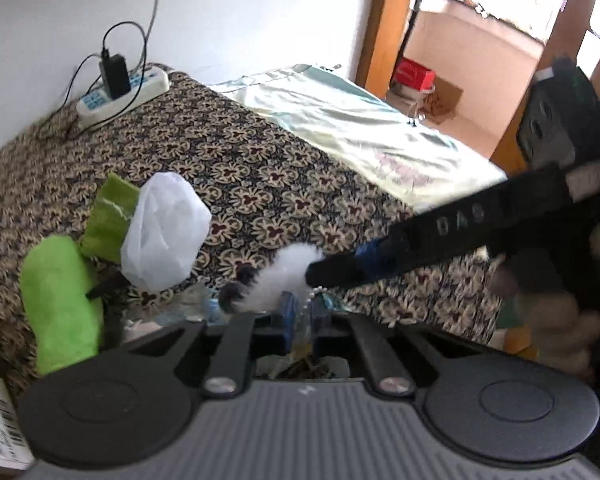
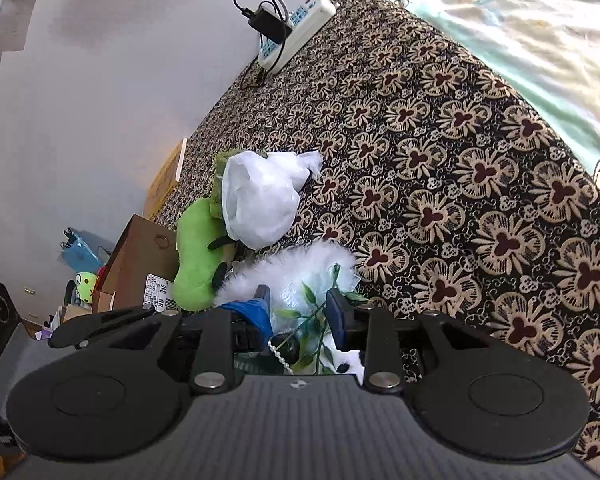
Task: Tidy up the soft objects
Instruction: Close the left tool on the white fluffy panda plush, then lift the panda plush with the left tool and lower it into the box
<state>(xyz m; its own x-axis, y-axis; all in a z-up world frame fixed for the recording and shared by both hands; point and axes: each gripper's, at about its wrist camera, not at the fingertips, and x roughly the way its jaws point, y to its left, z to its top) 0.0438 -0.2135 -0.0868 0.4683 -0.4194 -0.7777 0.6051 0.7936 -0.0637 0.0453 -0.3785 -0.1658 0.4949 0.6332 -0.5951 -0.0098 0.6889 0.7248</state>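
Left wrist view: we are pinching the clear leaf-print bag at the bed edge with left gripper jaws pressed together, right gripper jaws spread around it beside the white fluffy toy, while the green plush and white plastic bag are lying unsorted, so we are judging the task barely begun.

Each gripper is matte black: 2 round discs, 2 silver screws, a ribbed grey plate, blue finger pads; white lettering marks the right gripper.
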